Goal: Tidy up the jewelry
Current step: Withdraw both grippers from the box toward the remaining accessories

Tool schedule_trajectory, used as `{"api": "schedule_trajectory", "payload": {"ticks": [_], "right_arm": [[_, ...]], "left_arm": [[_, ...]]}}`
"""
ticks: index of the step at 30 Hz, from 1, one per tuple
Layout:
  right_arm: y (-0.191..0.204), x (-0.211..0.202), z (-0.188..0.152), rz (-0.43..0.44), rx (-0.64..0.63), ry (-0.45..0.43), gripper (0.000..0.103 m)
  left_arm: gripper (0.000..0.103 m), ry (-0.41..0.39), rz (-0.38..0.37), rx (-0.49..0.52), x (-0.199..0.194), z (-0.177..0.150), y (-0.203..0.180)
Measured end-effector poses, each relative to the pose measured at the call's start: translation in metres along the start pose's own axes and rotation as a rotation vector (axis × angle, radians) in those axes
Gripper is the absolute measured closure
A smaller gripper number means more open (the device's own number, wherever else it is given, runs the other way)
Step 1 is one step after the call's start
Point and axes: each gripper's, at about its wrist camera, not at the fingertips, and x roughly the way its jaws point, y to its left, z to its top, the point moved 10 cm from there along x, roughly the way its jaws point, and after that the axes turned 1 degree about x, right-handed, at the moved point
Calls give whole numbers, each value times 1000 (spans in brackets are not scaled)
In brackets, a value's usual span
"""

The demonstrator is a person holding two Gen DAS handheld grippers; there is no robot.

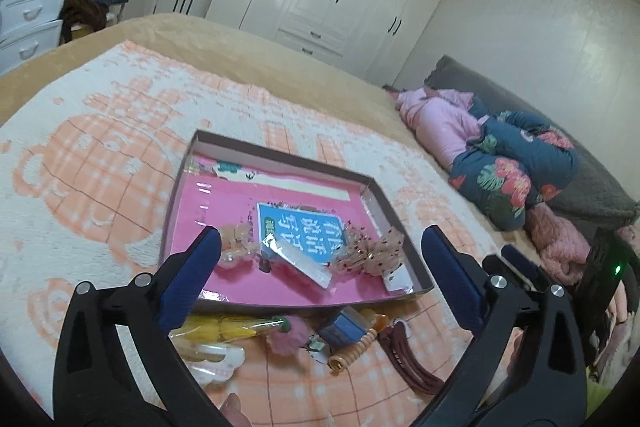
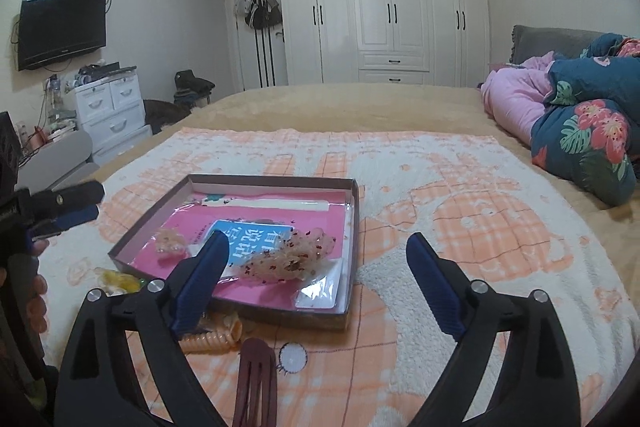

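Observation:
A shallow cardboard box (image 1: 372, 187) (image 2: 352, 211) with a pink lining lies on the bed. In it are a peach mesh bow (image 1: 372, 251) (image 2: 292, 255), a pale scrunchie (image 1: 236, 247) (image 2: 170, 241), and a blue card (image 1: 296, 231). In front of the box lie a yellow piece (image 1: 224, 331), a white claw clip (image 1: 216, 363), a pink pompom (image 1: 286, 341), a small blue box (image 1: 340, 327), an orange spiral tie (image 1: 354, 349) (image 2: 212, 341) and a maroon hair clip (image 1: 404, 359) (image 2: 256, 383). My left gripper (image 1: 320, 263) is open above these. My right gripper (image 2: 316, 267) is open over the box's near edge.
The bed carries a peach and white blanket (image 2: 460, 211). A floral quilt and pink bedding (image 2: 580, 123) are heaped at the right. A white wardrobe (image 2: 380, 11) stands behind, white drawers (image 2: 110, 107) and a wall TV (image 2: 60, 27) at the left.

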Motion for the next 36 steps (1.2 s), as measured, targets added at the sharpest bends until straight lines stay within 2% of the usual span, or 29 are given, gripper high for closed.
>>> {"api": "schedule_trajectory", "payload": {"ticks": [8, 21, 31, 36], "right_arm": [[6, -26, -5, 5, -17, -24, 13], [25, -49, -18, 27, -51, -37, 13], [49, -66, -29, 49, -119, -76, 13], [62, -67, -35, 73, -137, -63, 13]], "left_arm": [[11, -37, 29, 34, -28, -1, -2], [11, -16, 65, 68, -48, -27, 3], [11, -76, 88, 116, -71, -44, 5], [11, -51, 122, 120, -71, -54, 15]]}}
